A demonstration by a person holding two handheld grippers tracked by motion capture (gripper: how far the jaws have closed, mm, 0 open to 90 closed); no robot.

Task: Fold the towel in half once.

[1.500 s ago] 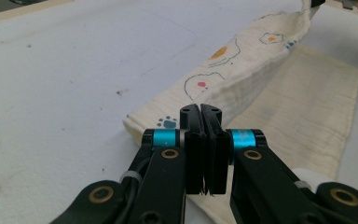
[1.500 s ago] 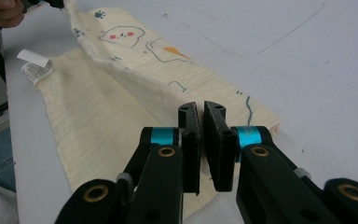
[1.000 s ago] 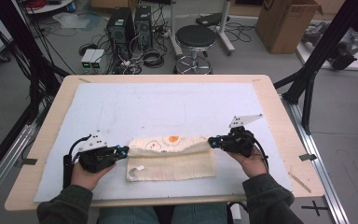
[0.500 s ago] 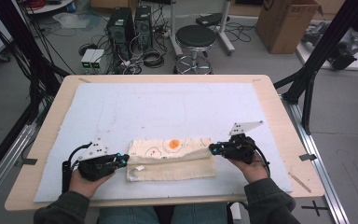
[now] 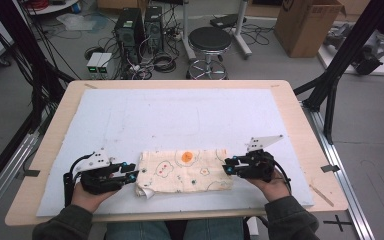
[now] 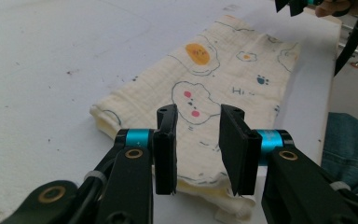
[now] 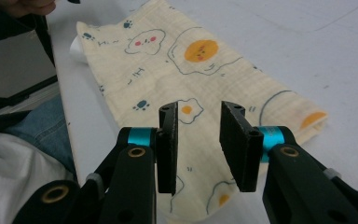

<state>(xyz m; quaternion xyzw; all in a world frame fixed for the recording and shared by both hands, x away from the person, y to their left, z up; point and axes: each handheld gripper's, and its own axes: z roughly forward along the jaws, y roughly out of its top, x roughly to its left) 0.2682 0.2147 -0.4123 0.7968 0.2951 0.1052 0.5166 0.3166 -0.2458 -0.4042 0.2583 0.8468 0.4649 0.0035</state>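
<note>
Jaws just parted, L gripper (image 5: pixel 130 176) & R gripper (image 5: pixel 228 167), off folded cloth (image 5: pixel 185 170).

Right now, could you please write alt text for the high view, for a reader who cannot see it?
A folded cream cloth printed with fried eggs and clouds lies on a white mat near the table's front edge. The left gripper and right gripper sit at its two ends, their fingers just opened and gripping nothing. A black stool stands beyond the table.
</note>
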